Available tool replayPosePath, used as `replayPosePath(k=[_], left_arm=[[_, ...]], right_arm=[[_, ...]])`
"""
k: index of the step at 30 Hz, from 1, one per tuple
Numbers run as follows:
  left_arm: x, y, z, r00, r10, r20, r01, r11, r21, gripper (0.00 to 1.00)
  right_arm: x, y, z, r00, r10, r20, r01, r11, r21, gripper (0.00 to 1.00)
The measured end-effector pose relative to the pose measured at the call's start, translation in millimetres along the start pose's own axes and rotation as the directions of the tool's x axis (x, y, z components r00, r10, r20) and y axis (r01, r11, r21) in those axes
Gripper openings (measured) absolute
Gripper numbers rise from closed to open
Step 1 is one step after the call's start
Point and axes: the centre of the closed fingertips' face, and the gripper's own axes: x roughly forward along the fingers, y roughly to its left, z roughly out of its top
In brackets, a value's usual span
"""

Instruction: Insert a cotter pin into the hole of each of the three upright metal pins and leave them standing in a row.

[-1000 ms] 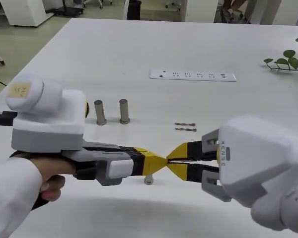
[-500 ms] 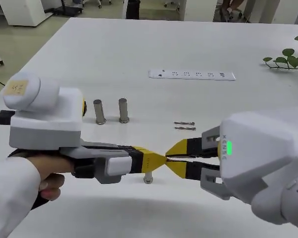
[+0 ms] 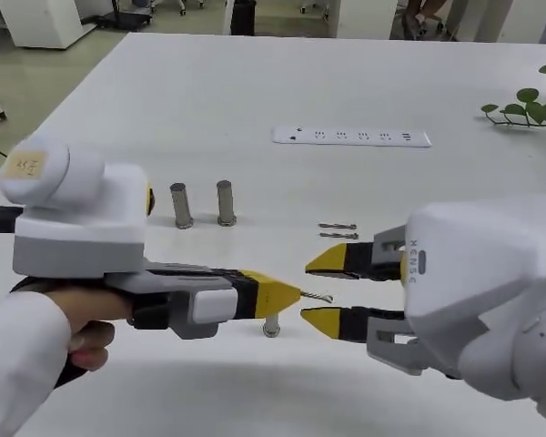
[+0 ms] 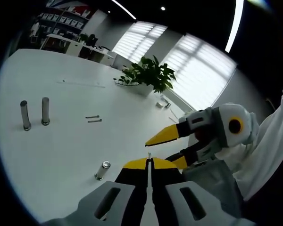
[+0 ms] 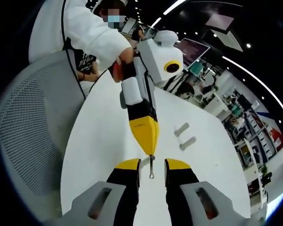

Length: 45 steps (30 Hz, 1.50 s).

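Observation:
My left gripper (image 3: 296, 294) is shut on a thin cotter pin (image 3: 317, 297) that sticks out past its yellow tips. Facing it, my right gripper (image 3: 307, 291) is open, one jaw above and one below the pin's free end without touching it. In the right gripper view the cotter pin (image 5: 152, 168) hangs between the open jaws of the right gripper (image 5: 152, 165). Two metal pins (image 3: 180, 205) (image 3: 226, 202) stand upright side by side. A third metal pin (image 3: 271, 326) sits on the table under the left gripper. Two more cotter pins (image 3: 338, 231) lie flat beyond the grippers.
A white power strip (image 3: 350, 137) lies further back on the white table (image 3: 255, 91). Green plant leaves (image 3: 528, 109) reach in at the right edge. A person's sleeve (image 3: 18, 364) holds the left gripper at lower left.
The right gripper's jaws have opened and let go of the cotter pin. The pin stays in the shut left gripper, and both grippers stay nearly in place.

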Motion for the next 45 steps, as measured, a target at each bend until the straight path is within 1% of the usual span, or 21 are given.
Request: replayPosePath(k=[4, 8, 9, 10, 11, 14, 17, 19, 21, 22, 23, 24, 26, 27, 28, 31, 34, 35, 36, 42, 45], left_arm=[[-1.2, -0.6, 0.6, 1.0000, -0.003, 0.000, 0.003, 1.000, 0.015, 0.00], [-2.5, -2.5, 1.0, 1.0000, -0.009, 0.003, 0.008, 0.999, 0.039, 0.00], [-3.0, -3.3, 0.9, 0.9999, -0.011, 0.002, 0.011, 0.998, 0.055, 0.00], [-3.6, -4.0, 1.2, 0.9999, -0.013, 0.002, 0.013, 0.997, 0.073, 0.00], [-4.0, -5.2, 1.3, 0.9998, -0.019, 0.003, 0.018, 0.997, 0.072, 0.00], [-5.6, -8.0, 2.3, 0.9995, -0.031, 0.009, 0.030, 0.995, 0.092, 0.00], [-6.7, -10.1, 3.2, 0.9992, -0.038, 0.012, 0.036, 0.991, 0.130, 0.00], [-7.3, -12.3, 3.8, 0.9988, -0.048, 0.013, 0.045, 0.987, 0.153, 0.00], [-7.7, -13.6, 3.6, 0.9986, -0.052, 0.010, 0.050, 0.985, 0.165, 0.00], [-7.9, -14.3, 4.4, 0.9984, -0.055, 0.013, 0.052, 0.985, 0.164, 0.00], [-8.0, -16.0, 5.7, 0.9979, -0.062, 0.019, 0.058, 0.985, 0.163, 0.00], [-8.4, -19.0, 7.9, 0.9969, -0.074, 0.025, 0.069, 0.982, 0.174, 0.00], [-8.4, -20.7, 9.0, 0.9969, -0.076, 0.021, 0.071, 0.980, 0.187, 0.00], [-8.3, -21.9, 9.3, 0.9965, -0.082, 0.018, 0.077, 0.978, 0.193, 0.00], [-8.2, -23.2, 10.0, 0.9961, -0.087, 0.015, 0.083, 0.976, 0.201, 0.00], [-7.7, -24.9, 11.1, 0.9959, -0.091, 0.005, 0.088, 0.974, 0.209, 0.00], [-7.2, -25.8, 11.1, 0.9955, -0.095, -0.002, 0.093, 0.970, 0.223, 0.00], [-6.9, -26.1, 11.1, 0.9952, -0.098, -0.004, 0.097, 0.970, 0.224, 0.00], [-6.6, -26.6, 10.6, 0.9947, -0.103, -0.007, 0.101, 0.969, 0.224, 0.00], [-5.0, -25.3, 7.7, 0.9935, -0.110, -0.030, 0.114, 0.965, 0.237, 0.00], [-4.4, -26.3, 7.7, 0.9929, -0.116, -0.029, 0.119, 0.964, 0.239, 0.00]], right_arm=[[-1.2, -1.4, -2.7, 0.9997, 0.018, 0.018, -0.019, 0.997, 0.069, 0.20], [-1.7, -0.7, -6.0, 0.9967, 0.062, 0.053, -0.071, 0.980, 0.186, 0.28], [-2.3, 0.2, -8.5, 0.9931, 0.095, 0.069, -0.109, 0.965, 0.240, 0.30], [-2.5, 0.7, -9.1, 0.9919, 0.104, 0.074, -0.119, 0.961, 0.250, 0.31], [-3.4, 4.7, -12.0, 0.9847, 0.153, 0.083, -0.171, 0.945, 0.280, 0.31], [-4.7, 3.9, -20.4, 0.9752, 0.195, 0.104, -0.220, 0.907, 0.359, 0.34], [-6.8, 5.7, -24.9, 0.9591, 0.246, 0.140, -0.283, 0.850, 0.444, 0.34], [-8.6, 8.1, -27.4, 0.9464, 0.286, 0.149, -0.323, 0.835, 0.446, 0.35], [-11.4, 13.0, -24.3, 0.9230, 0.336, 0.187, -0.385, 0.789, 0.480, 0.34], [-13.1, 15.7, -20.2, 0.9053, 0.361, 0.224, -0.424, 0.748, 0.510, 0.33], [-13.8, 16.3, -17.3, 0.8956, 0.369, 0.248, -0.445, 0.724, 0.527, 0.33], [-15.4, 17.4, -13.2, 0.8767, 0.385, 0.288, -0.481, 0.683, 0.550, 0.32], [-15.8, 17.1, -10.2, 0.8606, 0.391, 0.326, -0.509, 0.630, 0.587, 0.31], [-17.3, 19.0, -8.0, 0.8437, 0.408, 0.349, -0.536, 0.606, 0.588, 0.30], [-17.8, 19.0, -7.5, 0.8325, 0.416, 0.366, -0.553, 0.584, 0.595, 0.28], [-18.2, 20.0, -7.5, 0.8103, 0.436, 0.392, -0.584, 0.544, 0.602, 0.27], [-17.8, 21.4, -8.2, 0.7975, 0.452, 0.399, -0.600, 0.523, 0.606, 0.28], [-19.1, 23.0, -5.8, 0.7835, 0.462, 0.416, -0.617, 0.504, 0.604, 0.28], [-18.9, 22.6, -5.3, 0.7826, 0.460, 0.420, -0.619, 0.499, 0.607, 0.27], [-18.6, 22.6, -3.0, 0.7717, 0.463, 0.436, -0.633, 0.489, 0.601, 0.20], [-17.6, 25.4, -4.8, 0.7684, 0.481, 0.422, -0.637, 0.509, 0.579, 0.19]])
